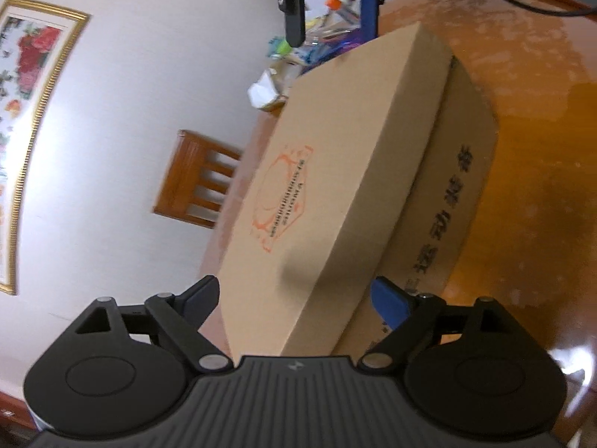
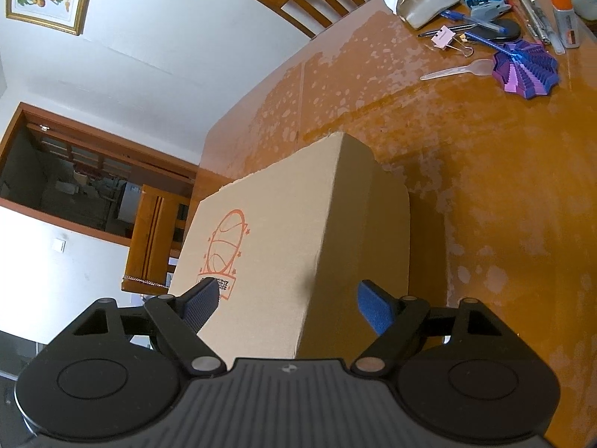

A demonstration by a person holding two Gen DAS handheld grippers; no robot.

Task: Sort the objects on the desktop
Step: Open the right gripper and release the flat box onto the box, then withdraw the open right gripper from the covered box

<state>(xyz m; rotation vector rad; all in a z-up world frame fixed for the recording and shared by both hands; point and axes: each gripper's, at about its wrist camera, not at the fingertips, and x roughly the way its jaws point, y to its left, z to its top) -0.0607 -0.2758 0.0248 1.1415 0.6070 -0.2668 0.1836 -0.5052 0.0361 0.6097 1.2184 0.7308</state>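
The cardboard box (image 2: 283, 231) is plain tan with an orange line emblem on one face and black characters on a flap; the table (image 2: 503, 171) is glossy orange-brown, mottled with pale patches; the folded fan (image 2: 526, 71) is purple and violet; the stapler (image 2: 485, 2) is blue; the wall is white

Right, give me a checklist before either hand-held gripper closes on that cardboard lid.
1. Left hand-held gripper open: ok.
2. Right hand-held gripper open: ok.
3. Cardboard lid between both sets of jaws: ok.
4. Pads pressing on the lid: not ok, gaps show.
5. Plastic spoon and purple fan lying apart from the box: ok.
6. Box contents: cannot tell, hidden.
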